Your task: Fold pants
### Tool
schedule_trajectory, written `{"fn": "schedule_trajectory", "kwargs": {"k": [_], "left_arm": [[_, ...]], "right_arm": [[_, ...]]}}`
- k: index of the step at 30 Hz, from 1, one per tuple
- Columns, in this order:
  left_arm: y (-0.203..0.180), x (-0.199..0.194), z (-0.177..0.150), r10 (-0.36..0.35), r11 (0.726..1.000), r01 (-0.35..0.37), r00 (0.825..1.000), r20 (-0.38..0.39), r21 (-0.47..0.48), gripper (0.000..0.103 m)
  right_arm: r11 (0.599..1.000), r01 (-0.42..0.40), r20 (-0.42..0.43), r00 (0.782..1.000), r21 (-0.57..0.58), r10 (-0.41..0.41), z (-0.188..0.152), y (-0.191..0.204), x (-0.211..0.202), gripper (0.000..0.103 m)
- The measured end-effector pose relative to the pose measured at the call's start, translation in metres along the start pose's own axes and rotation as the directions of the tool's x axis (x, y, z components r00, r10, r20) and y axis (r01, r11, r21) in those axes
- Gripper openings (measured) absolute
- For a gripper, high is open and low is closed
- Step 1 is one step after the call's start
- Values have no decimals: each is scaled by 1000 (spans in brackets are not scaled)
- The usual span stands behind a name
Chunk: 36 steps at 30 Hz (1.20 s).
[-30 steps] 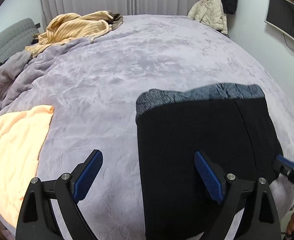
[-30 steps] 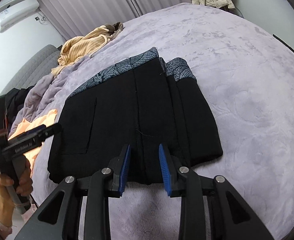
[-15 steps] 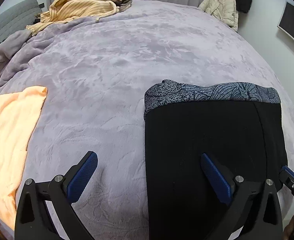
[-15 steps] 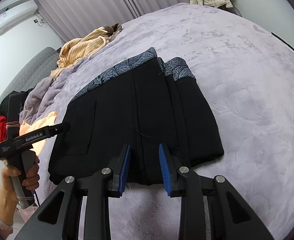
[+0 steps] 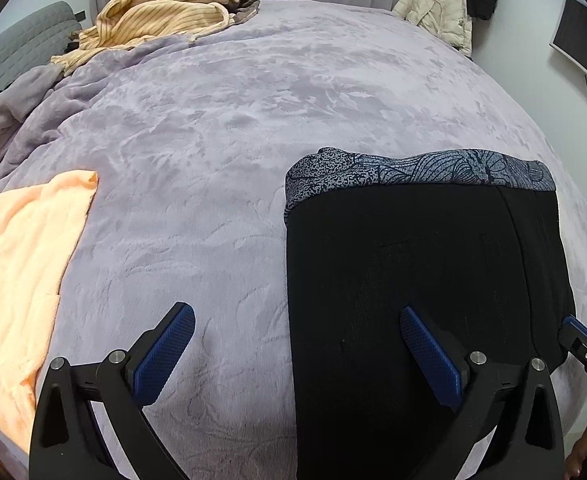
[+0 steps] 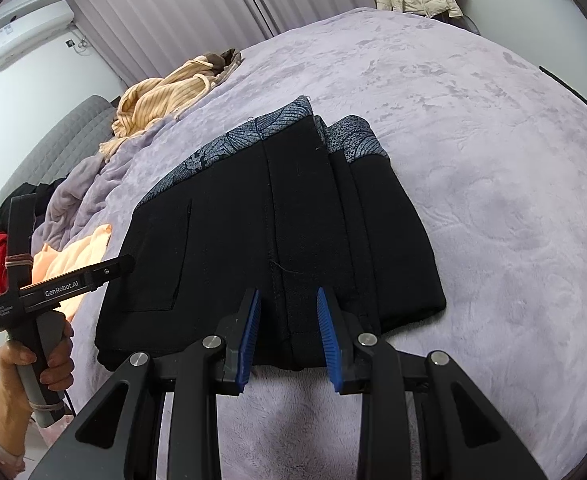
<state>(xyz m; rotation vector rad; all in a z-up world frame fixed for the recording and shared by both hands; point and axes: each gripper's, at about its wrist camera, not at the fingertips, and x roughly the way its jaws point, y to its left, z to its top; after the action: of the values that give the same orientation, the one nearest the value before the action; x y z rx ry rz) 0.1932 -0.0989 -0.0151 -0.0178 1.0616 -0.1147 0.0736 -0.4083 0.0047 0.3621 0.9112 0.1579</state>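
Note:
The black pants (image 5: 421,280) lie folded into a flat rectangle on the lilac blanket (image 5: 221,128), with the blue-grey patterned waistband (image 5: 413,168) at the far end. My left gripper (image 5: 296,314) hovers wide open over the pants' left edge, one finger above the blanket and the other above the black cloth. Nothing is between its pads. My right gripper (image 6: 288,294) stands partly open above the pants' (image 6: 277,216) near edge, its pads apart from the fabric. A hand (image 6: 49,360) holds the left gripper's body (image 6: 65,284) at the left of the right wrist view.
An orange cloth (image 5: 17,272) lies on the bed's left side. A striped yellow garment (image 5: 161,16) is heaped at the far end. A cream jacket (image 5: 441,12) hangs by the wall, and a grey sofa (image 6: 53,148) stands beyond the bed.
The left jaws have widened a little and the left wrist view has tipped slightly toward the far end of the bed. In the right wrist view the left gripper has shifted slightly. The right gripper has kept still.

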Motion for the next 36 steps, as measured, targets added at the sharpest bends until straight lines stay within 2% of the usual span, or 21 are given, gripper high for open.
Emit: {"fn": "schedule_trajectory", "kwargs": {"k": [6, 9, 10, 12, 14, 17, 20, 22, 25, 28, 32, 36], "left_arm": [[2, -1, -4, -20, 1000, 20, 1000, -6, -5, 103], [4, -2, -6, -45, 999, 45, 999, -4, -9, 103], [6, -3, -8, -64, 998, 64, 998, 2, -12, 103], [9, -4, -10, -101, 995, 101, 995, 2, -21, 103], [13, -4, -12, -149, 988, 148, 989, -8, -31, 103], [22, -5, -10, -242, 969, 240, 970, -25, -58, 103], [28, -2, -6, -324, 944, 319, 945, -49, -87, 103], [29, 3, -3, -347, 935, 340, 935, -69, -99, 103], [29, 12, -2, -339, 939, 330, 936, -96, -100, 103], [30, 23, -2, -373, 927, 362, 919, -128, -101, 103], [30, 40, 3, -427, 903, 411, 892, -147, -126, 103], [20, 50, 11, -439, 898, 427, 889, -129, -106, 103]], "right_arm": [[1000, -16, 8, 1000, 13, 16, 1, 0, -3, 32], [998, -47, 8, 999, 32, 46, 1, -5, -6, 37], [997, -64, 9, 998, 40, 63, 2, -6, -8, 41], [995, -91, 10, 996, 44, 91, 3, -7, -13, 56], [996, -84, 13, 996, 25, 84, 6, -8, -21, 85], [998, -57, 29, 998, -4, 57, 13, -14, -33, 86], [997, -73, 30, 997, 33, 72, 24, -35, -37, 86], [991, -114, 9, 994, 69, 113, 29, -48, -31, 86], [980, -154, -38, 986, 126, 160, 36, -67, -13, 86], [960, -230, -88, 965, 158, 246, 43, -80, 9, 87], [948, -297, -153, 937, 118, 313, 58, -80, 28, 91], [923, -360, -209, 900, 137, 382, 71, -82, 54, 91]]}}
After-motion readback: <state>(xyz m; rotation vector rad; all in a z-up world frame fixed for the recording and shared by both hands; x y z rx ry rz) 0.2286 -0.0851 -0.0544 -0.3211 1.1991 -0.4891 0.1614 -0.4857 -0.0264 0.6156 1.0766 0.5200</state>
